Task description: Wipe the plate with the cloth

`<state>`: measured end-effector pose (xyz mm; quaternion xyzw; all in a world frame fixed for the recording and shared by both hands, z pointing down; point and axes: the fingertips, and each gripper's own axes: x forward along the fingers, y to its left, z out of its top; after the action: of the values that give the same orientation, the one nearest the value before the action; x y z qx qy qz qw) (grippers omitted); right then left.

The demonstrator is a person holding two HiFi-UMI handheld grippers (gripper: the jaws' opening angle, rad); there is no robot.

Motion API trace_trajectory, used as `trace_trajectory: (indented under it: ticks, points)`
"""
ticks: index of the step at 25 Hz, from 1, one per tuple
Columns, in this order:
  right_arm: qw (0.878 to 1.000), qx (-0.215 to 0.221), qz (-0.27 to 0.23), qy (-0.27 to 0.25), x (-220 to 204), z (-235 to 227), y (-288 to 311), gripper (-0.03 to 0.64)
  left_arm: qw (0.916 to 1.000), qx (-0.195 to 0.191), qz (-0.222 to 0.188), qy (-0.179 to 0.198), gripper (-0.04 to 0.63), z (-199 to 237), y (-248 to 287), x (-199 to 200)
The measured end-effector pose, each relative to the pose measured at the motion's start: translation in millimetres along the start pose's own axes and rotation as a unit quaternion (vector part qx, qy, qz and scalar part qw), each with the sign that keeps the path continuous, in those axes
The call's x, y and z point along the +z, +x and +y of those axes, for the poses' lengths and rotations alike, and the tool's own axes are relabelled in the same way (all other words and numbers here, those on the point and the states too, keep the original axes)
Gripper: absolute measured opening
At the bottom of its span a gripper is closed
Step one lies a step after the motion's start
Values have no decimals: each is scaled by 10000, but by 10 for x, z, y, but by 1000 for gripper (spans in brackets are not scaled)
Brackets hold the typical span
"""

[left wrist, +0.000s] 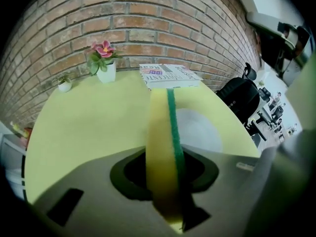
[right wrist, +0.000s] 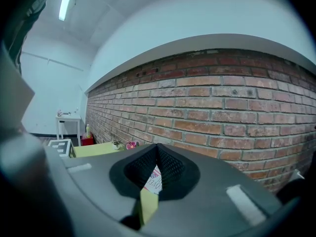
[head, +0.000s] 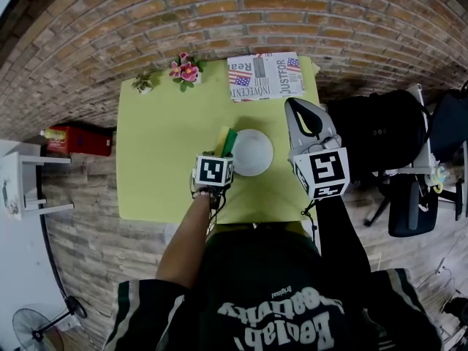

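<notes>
Over a yellow-green bench point(head: 157, 137) set against a red brick wall, I hold the left gripper point(head: 221, 154) at centre frame in the head view, its fingers clamped on a yellow sponge cloth with a green scouring face point(left wrist: 160, 127). The sponge stands on edge and sticks out past the fingertips. The round white plate point(head: 257, 156) lies flat just right of centre. The sponge's far end sits at the plate's left rim, though no view tells me whether the two touch. The left gripper view looks along the sponge to the plate beyond it, and the plate's surface shows no visible mark. To the right of the plate the right gripper point(head: 298, 112) is raised and pointed at the wall. Its fingers meet at the tips with nothing between them, and only a slit lower down shows the bench and a folded printed newspaper point(head: 265, 75) at the upper middle of the frame. A white pot of pink flowers point(head: 185, 70) and a smaller green plant point(head: 143, 84) stand along the bench's far edge, well apart from the work. I judge that the wipe itself has not yet begun and that this is the approach. The next move calls for tipping the sponge down so a broad face meets the plate, then sweeping it across. The plate is loose on the bench and may slide under pressure, so the free right gripper could come down to steady its right rim.
</notes>
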<state>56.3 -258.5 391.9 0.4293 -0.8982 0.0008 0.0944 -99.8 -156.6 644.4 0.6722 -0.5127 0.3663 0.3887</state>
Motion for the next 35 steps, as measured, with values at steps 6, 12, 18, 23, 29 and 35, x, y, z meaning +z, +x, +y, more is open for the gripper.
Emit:
trace_trajectory:
  ticks: [6,12,18,23,29,35]
  points:
    - [10000,15,-16,-9,20,1,10,14,9999,2,-36,-116,137,0,-37,-25]
    - [10000,-58,-41,-3,34,-56,-7,14,9996,-159,-199,135,137,-232,-70,113]
    - [9999,-110,-26,-15,30,-91,-55,14,9979,-402,-259,441,137,-575,-54,221]
    - [9998,-181,-8,-9,18,-136,-112,14,9959,-588,-197,655,137,-816,-16,205]
    - [9996,-289,0,35,-3,-203,-182,14,9931,-797,-116,848,138,-1051,67,138]
    - [9994,-331,57,15,-36,-234,-245,14,9891,-984,207,1078,138,-1203,249,-61]
